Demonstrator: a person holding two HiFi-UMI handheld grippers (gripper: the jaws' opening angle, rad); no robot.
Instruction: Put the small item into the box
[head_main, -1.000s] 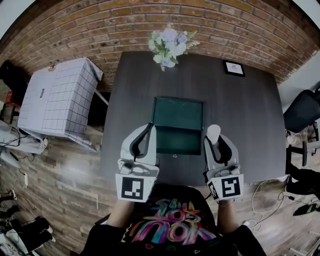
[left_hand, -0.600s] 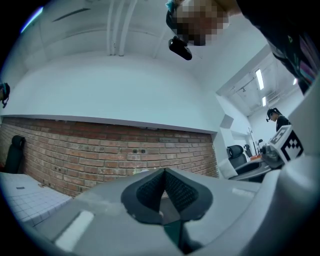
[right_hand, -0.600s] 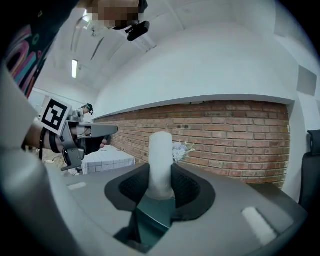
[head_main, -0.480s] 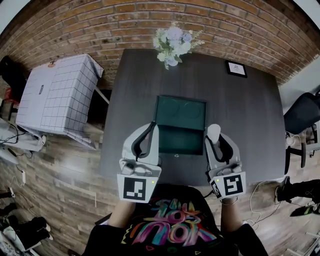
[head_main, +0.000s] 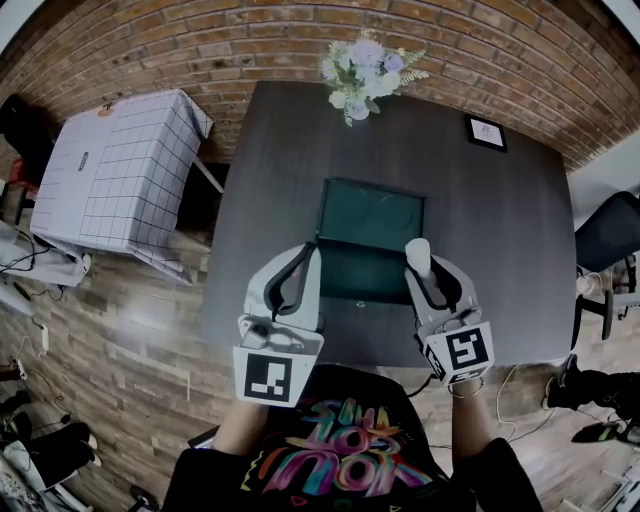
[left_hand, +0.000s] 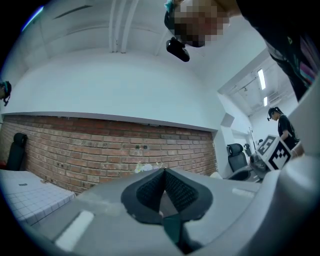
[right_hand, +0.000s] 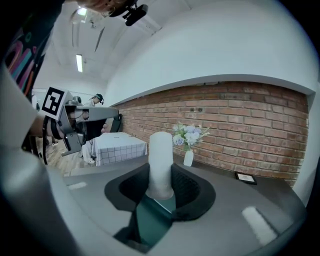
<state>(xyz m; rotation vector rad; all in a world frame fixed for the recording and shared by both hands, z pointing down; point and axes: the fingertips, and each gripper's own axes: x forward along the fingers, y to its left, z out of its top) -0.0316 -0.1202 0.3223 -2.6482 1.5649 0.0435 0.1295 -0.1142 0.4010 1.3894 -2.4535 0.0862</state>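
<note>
An open dark green box (head_main: 372, 215) lies at the middle of the dark table (head_main: 500, 250), its lid folded back toward the wall. A small white cylinder (head_main: 417, 255) stands upright between the pads of my right gripper (head_main: 420, 264), at the box's right front edge. In the right gripper view the cylinder (right_hand: 161, 162) is pinched in the right gripper (right_hand: 161, 187), with green of the box (right_hand: 152, 217) below. My left gripper (head_main: 304, 254) hovers at the box's left front corner. Its pads (left_hand: 175, 187) meet with nothing between them.
A vase of pale flowers (head_main: 365, 75) stands at the table's far edge, a small framed card (head_main: 486, 132) at the far right. A side table under a checked cloth (head_main: 120, 180) stands to the left, and an office chair (head_main: 610, 230) to the right.
My right gripper has carried the white cylinder a little left and forward, up to the box's right edge. The left gripper has barely moved. The head view has shifted slightly.
</note>
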